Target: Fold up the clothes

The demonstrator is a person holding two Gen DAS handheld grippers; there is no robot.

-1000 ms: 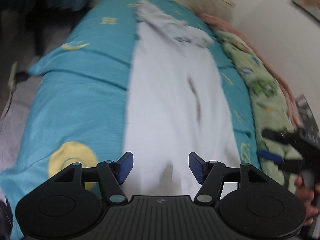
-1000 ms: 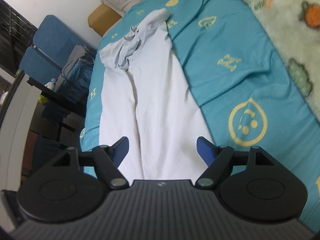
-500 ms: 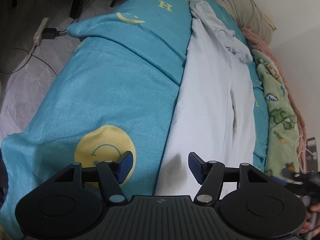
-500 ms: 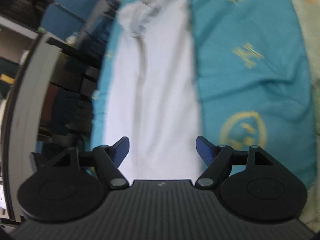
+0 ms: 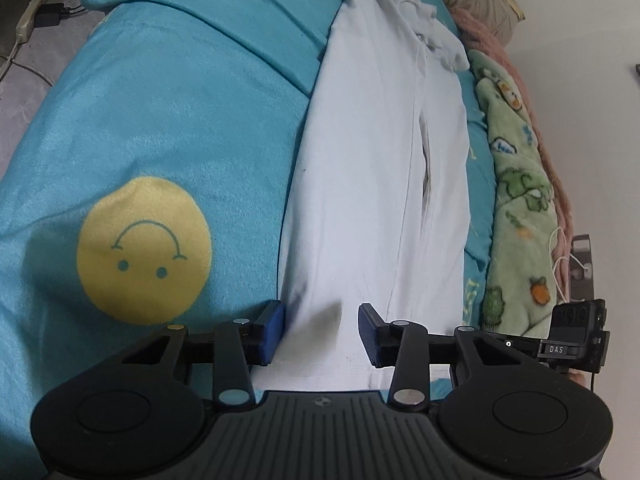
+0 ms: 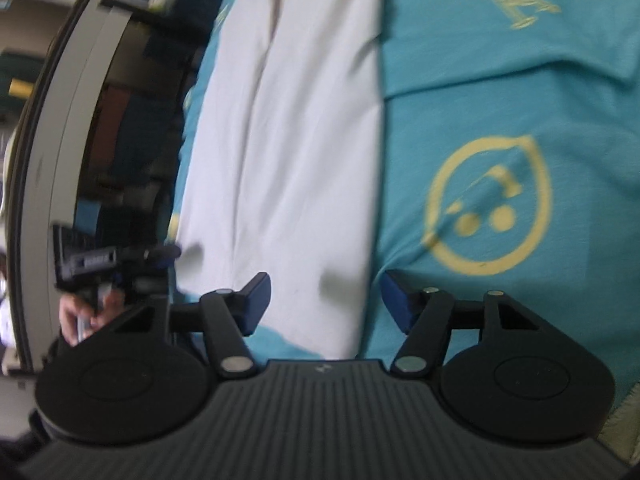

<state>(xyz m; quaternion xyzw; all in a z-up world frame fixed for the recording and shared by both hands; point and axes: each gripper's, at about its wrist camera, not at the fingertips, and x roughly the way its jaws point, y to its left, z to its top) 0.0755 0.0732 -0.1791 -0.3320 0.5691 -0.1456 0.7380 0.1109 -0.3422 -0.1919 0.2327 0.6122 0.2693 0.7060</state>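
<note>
On the bed, stretched lengthwise over the teal bedspread (image 5: 168, 120), lies a long white garment (image 5: 360, 184) — looks like trousers, two legs side by side with a seam running between them, and a bunched greyish bit at the far end. Can't tell if that bunch is part of it or a separate piece.

Both claws sit at the garment's near end. The left claw (image 5: 322, 330) is spread wide, one blue pad just at the garment's left edge, the other over the white cloth, nothing pinched. The right claw (image 6: 326, 302) is spread too, straddling the garment's right edge — one pad over the cloth, the other over the bedspread near the yellow printed face (image 6: 488, 204). No cloth caught there either.

What could go sideways from here, my guess:
- the fabric looks thin and lies right on the bedspread, so a closing claw could pinch the bedspread along with it
- grabbing only the top layer would let the legs split apart when lifted
- uneven grips on the two corners would skew any fold
- the right view is blurry, so the exact pad height over the cloth is hard to judge
</note>
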